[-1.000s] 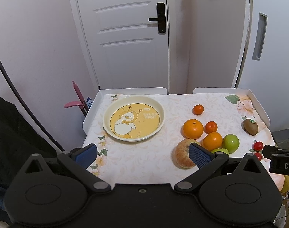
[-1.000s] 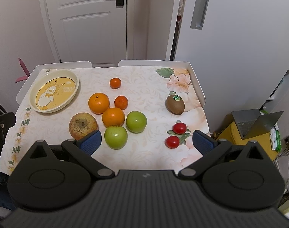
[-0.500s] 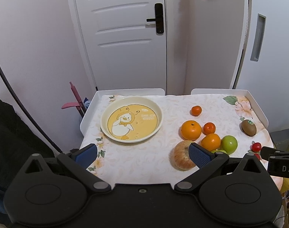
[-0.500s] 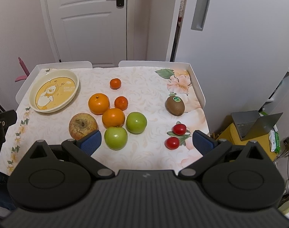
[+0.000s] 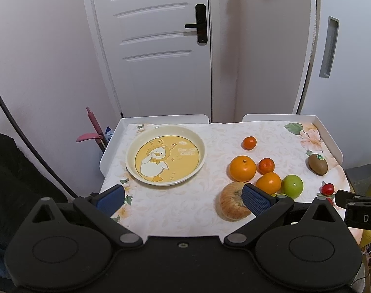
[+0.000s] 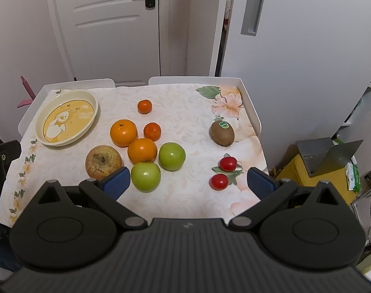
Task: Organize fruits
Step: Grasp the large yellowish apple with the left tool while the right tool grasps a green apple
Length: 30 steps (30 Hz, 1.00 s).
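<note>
Floral-clothed table (image 6: 185, 112), duck plate (image 6: 38, 131) far left, nothing on it; fruit loose centre-right. Left gripper (image 5: 183, 196) and right gripper (image 6: 189, 182) both gape, holding nothing. Near green apple (image 6: 145, 176) looks firm, smooth, slippery: pinch its widest middle.

Both wrist views look down, sharing the plate (image 5: 165, 155) (image 6: 66, 118).

Each claw, left claw (image 5: 183, 199) and right claw (image 6: 189, 183), has matte black arms, round silver pivot screws, and ribbed blue fingertips (image 5: 256, 199).
</note>
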Available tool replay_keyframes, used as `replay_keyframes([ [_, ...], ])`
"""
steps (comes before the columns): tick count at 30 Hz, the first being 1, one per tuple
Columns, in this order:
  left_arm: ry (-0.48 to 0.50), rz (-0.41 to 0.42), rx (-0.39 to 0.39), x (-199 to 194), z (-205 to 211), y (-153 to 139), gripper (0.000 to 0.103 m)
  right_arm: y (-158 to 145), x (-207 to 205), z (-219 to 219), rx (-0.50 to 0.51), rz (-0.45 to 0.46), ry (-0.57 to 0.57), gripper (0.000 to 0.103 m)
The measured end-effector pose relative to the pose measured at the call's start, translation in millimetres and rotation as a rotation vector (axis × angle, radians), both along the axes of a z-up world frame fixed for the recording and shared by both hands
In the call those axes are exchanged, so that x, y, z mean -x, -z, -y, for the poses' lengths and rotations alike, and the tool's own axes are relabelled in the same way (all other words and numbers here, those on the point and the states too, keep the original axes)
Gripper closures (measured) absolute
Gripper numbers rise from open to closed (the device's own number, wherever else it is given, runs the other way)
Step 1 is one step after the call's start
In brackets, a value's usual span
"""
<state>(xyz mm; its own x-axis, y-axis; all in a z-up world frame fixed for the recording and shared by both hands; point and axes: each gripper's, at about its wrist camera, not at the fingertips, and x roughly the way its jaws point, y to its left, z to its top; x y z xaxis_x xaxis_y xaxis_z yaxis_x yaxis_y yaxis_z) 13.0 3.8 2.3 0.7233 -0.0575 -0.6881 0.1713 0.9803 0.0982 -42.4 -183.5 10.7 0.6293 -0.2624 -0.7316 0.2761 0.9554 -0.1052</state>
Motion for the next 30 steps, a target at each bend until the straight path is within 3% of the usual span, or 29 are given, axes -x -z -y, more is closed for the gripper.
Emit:
replay_keyframes([
  [12, 0.076, -0.016, -0.003, -19.7, 19.7, 23.3, 0.0, 20.4, -2.9, 17.9, 0.023, 0.022, -0.029, 0.0],
  [30, 0.263, -0.071, -0.093, -52.8, 61.7, 117.0, 0.0, 98.1, -52.1, 53.5, 0.117, -0.003, -0.315, 0.0],
])
